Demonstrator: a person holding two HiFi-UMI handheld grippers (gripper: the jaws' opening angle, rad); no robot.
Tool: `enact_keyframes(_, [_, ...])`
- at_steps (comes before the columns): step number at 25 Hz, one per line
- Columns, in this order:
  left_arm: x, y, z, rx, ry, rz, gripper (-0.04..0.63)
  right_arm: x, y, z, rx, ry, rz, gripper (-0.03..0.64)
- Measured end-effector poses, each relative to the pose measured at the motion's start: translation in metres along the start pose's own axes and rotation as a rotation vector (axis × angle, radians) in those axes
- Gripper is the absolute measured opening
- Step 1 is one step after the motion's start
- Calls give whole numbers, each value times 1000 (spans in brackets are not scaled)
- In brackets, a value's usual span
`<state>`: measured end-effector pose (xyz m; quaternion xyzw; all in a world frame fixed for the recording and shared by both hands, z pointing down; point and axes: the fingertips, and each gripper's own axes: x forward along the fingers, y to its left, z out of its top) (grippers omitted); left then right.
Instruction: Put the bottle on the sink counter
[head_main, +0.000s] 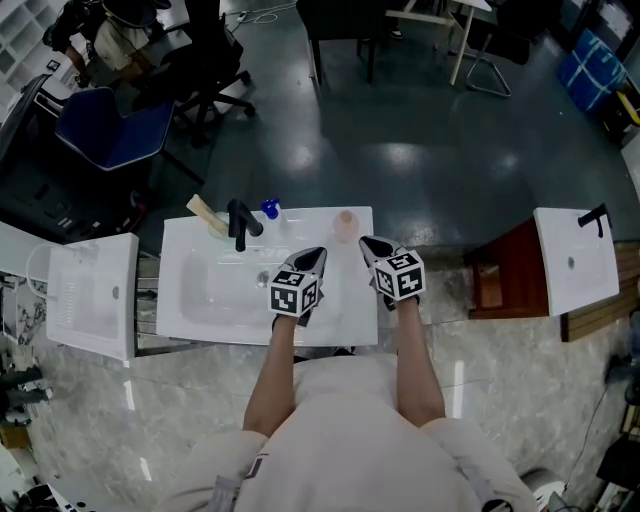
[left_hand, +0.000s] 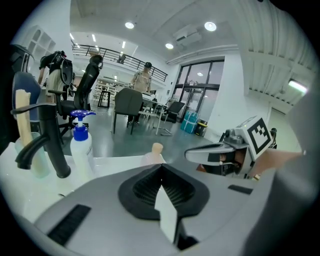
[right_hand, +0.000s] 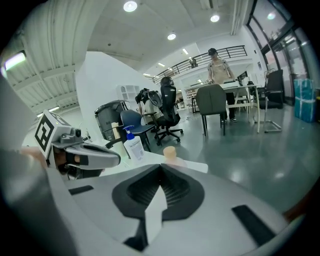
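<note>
Both jaws are together with nothing in them. The left gripper (head_main: 314, 256) and right gripper (head_main: 372, 246) sit over the counter's (head_main: 355, 312) near half. The bottle (head_main: 346, 224) stands upright at the back edge, right of the faucet (head_main: 238, 222), so it looks placed. Risk: push forward with closed tips and you'll knock it. It looks light, and from there it could tip off the back onto the floor.

Setting: open-plan lab or office hall. Evidence: freestanding white washbasin units (head_main: 200, 300) on a polished grey floor (head_main: 400, 170); swivel office chairs (head_main: 215, 75); work tables (right_hand: 240, 86), a person (right_hand: 218, 67) standing behind; mezzanine railing (left_hand: 115, 52); tall glazed doors (left_hand: 200, 95); recessed ceiling lights (left_hand: 210, 26).
</note>
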<state>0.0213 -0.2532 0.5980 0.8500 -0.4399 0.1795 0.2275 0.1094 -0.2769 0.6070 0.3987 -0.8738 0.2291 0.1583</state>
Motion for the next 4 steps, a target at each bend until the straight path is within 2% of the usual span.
enact_keyframes(4, [1,0,-2,1,1,3,6,0,1,1,13,-8,10,5])
